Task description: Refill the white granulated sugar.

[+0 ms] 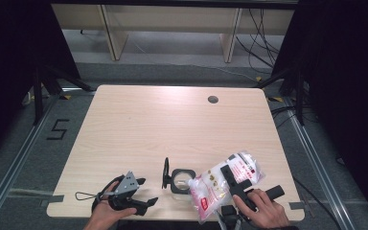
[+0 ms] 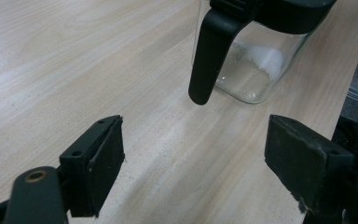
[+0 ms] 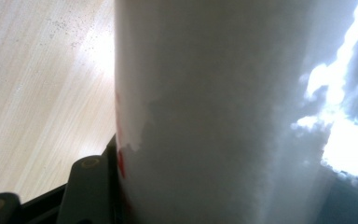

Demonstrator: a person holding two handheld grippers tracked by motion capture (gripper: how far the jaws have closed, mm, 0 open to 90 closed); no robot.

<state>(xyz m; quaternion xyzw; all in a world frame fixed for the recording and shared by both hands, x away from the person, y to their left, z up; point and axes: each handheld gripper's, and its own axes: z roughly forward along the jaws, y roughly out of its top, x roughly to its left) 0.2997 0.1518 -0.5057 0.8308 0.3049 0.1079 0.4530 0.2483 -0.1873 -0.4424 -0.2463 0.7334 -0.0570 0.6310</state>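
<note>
A clear plastic bag of white grains with a red label hangs tilted over the table's front edge, its lower end toward a small glass jar. My right gripper is shut on the bag's middle. In the right gripper view the bag sits against one black jaw at lower left. The jar's black lid stands flipped open. My left gripper lies open just left of the jar. In the left gripper view, beyond my left gripper, the jar holds some white grains behind its hanging lid flap.
The wooden table has a round cable hole at the back right. Both hands rest at the table's front edge. Dark stands and cables flank the table on the floor.
</note>
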